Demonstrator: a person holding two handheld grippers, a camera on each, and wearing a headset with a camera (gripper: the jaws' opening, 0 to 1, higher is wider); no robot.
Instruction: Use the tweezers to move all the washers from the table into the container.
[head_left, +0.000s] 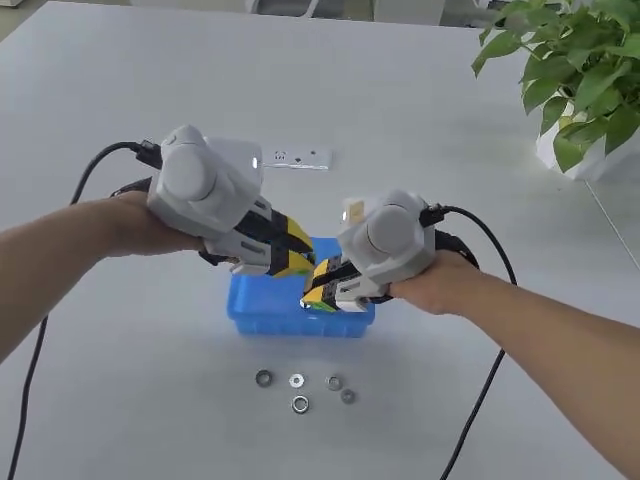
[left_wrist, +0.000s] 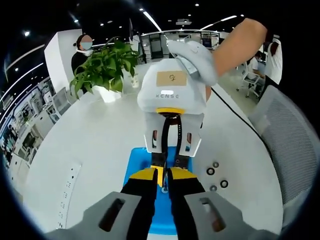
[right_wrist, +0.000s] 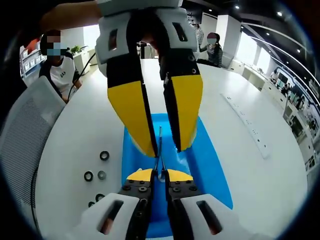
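A blue container (head_left: 250, 300) sits mid-table, and both grippers meet nose to nose above it. My right gripper (head_left: 318, 290) is shut on thin metal tweezers (right_wrist: 160, 150), which rise from between its yellow tips (right_wrist: 161, 175) over the container (right_wrist: 210, 170). My left gripper (head_left: 303, 250) faces it. Its yellow jaws (right_wrist: 167, 150) stand narrowly apart on either side of the tweezers, with blue showing in the gap. Several washers (head_left: 296, 380) lie loose on the table in front of the container, also seen as washers (right_wrist: 104, 155) and washers (left_wrist: 210, 171).
A white power strip (head_left: 298, 158) lies beyond the container. A potted plant (head_left: 585, 70) stands at the far right corner. Black cables trail from both grippers across the table. An office chair (left_wrist: 290, 150) and people are off the table's edge.
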